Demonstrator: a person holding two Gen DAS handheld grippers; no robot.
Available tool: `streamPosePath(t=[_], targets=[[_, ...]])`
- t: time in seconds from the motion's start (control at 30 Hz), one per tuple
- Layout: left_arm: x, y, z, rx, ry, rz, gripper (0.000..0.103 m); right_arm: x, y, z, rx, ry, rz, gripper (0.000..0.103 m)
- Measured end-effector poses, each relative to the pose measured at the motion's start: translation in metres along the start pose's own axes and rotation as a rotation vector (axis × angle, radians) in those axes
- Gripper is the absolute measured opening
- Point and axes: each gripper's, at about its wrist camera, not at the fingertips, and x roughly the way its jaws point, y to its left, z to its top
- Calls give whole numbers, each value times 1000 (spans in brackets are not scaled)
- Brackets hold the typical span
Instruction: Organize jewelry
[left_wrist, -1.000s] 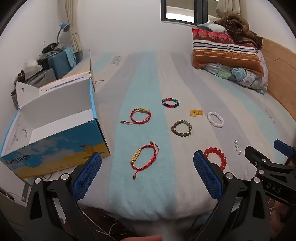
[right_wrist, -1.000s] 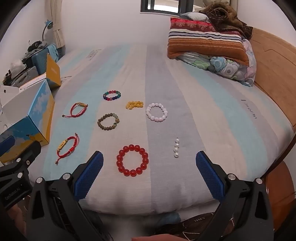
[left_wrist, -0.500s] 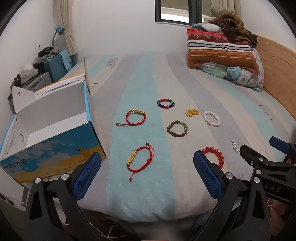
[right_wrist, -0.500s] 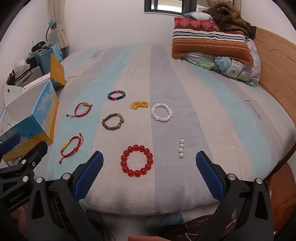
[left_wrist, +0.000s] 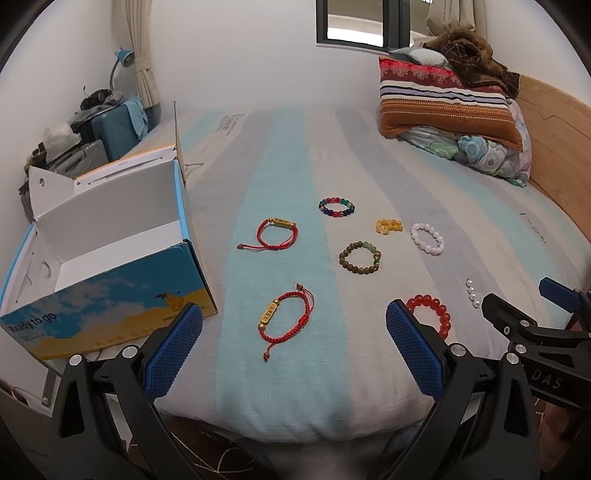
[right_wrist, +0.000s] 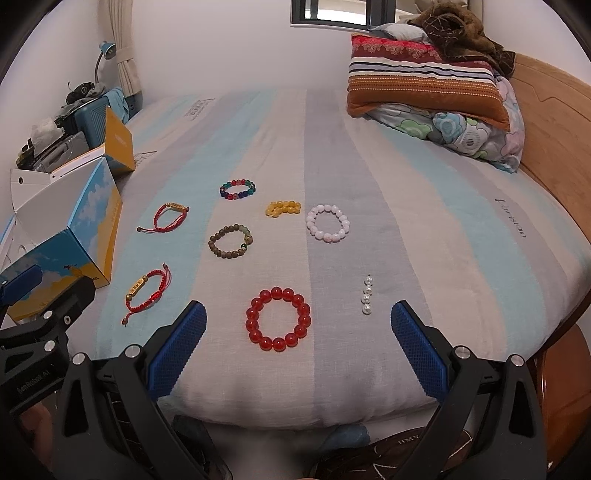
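Open box (left_wrist: 110, 236) with nothing visible inside; both tools, left (left_wrist: 293, 349) and right (right_wrist: 297, 349), spread wide.

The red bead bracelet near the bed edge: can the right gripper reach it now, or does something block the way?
Probably yes. The red bead bracelet lies flat on the bedsheet, straight ahead of the open right gripper. Nothing stands between them; the pearl string lies apart to one side.

left claw (left_wrist: 293, 345) and right claw (right_wrist: 297, 343), side by side, fingers spread wide, empty
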Motion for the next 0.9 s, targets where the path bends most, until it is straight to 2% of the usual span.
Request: streamPosePath(t=[0.9], targets=[[-1,1,0,1,-3,7,97,-2,2,0,1,-5,-3,96]])
